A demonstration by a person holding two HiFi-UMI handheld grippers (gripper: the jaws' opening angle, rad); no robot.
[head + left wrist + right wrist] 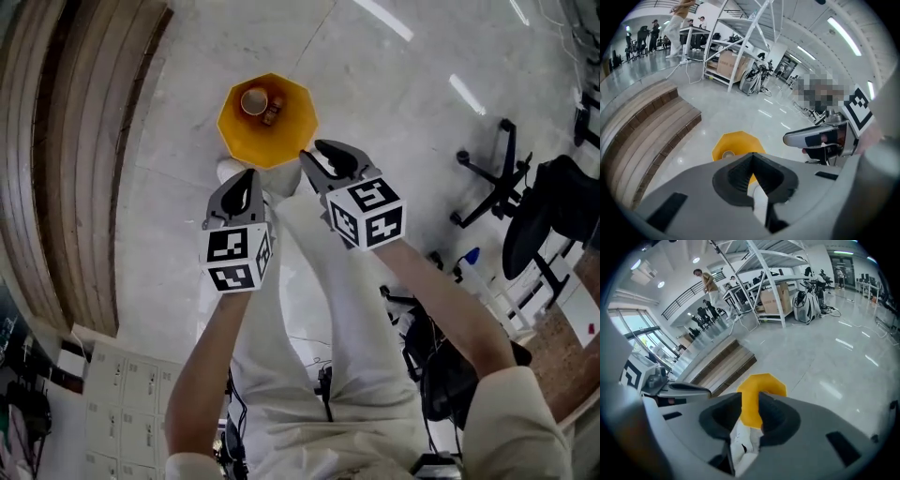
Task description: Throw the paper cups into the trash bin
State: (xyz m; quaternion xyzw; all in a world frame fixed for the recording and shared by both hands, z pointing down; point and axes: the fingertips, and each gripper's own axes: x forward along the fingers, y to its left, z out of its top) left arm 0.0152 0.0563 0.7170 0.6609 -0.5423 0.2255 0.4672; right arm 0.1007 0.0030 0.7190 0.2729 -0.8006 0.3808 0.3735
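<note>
We are standing over the yellow trash bin [281, 141], which is sitting on the pale polished floor [403, 103] in the upper middle of the head view. One paper cup [253, 101] is lying inside the bin toward its upper left, showing its open mouth. A small brown item [270, 114] is lying just beside it.

We are holding the left gripper [248, 176] just below the bin in that frame. In the left gripper view its jaws are pressing together tip to tip, with nothing caught between them. Beyond the tips there, the bin [740, 140] and the cup [727, 153] are showing at the middle of the frame.

We are holding the right gripper [312, 156] with its tips at the bin's lower right rim. In the right gripper view its jaws are standing a narrow gap apart and grasping nothing, and the bin's yellow [761, 382] is showing through the gap.

Wooden steps [75, 169] are running down the left edge of the head view, and office chairs [534, 216] are standing at the right.
</note>
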